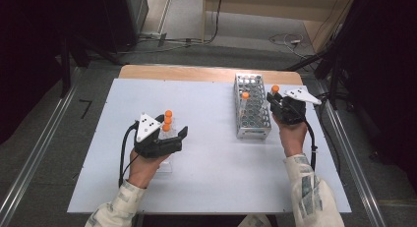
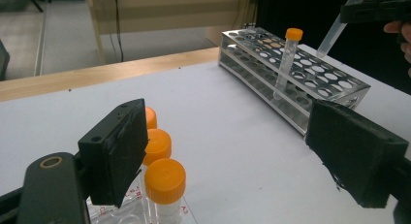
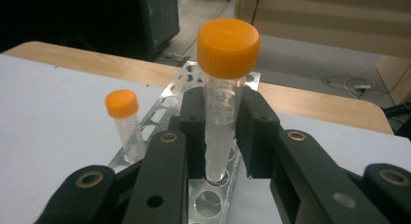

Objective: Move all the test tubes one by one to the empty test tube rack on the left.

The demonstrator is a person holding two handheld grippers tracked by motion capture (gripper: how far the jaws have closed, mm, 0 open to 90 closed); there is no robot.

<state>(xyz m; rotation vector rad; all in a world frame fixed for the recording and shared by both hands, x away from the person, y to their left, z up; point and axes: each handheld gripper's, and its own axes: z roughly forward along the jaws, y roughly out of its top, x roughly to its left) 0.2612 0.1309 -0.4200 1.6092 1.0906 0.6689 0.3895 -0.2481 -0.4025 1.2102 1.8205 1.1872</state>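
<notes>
**Tube in your right grip, poised over the rack**

Your right gripper [image 3: 220,136] has its jaws closed on a clear centrifuge tube [image 3: 223,112] with an orange screw cap; the pads clamp the barrel below the cap, and the conical tip hangs just above the metal tube rack [image 1: 252,106], over a hole at its near end. Your left gripper [image 2: 228,151] stands wide open and holds nothing; it hovers over three more orange-capped tubes [image 2: 162,173] standing in a clear holder [image 1: 166,163] well to the left of the rack.

What could go wrong from here, as I judge it: the left gripper view shows the held tube tilted; if you lower it at that slant the tip may catch the edge of a hole and the tube may twist in the pads; a smooth barrel could also slip if you ease the grip early. One tube [image 2: 287,59] already stands in the rack, leaning; swing too close and you may knock it. Your open left jaws sit just beside the waiting caps; a careless drop of that hand could tip them.

The right gripper view shows the pads' hold and the hole under the tip, which the high view leaves too small to read; the left gripper view gives the tilt from the side; the high view alone lays out both hands on the white table [image 1: 211,183].
</notes>
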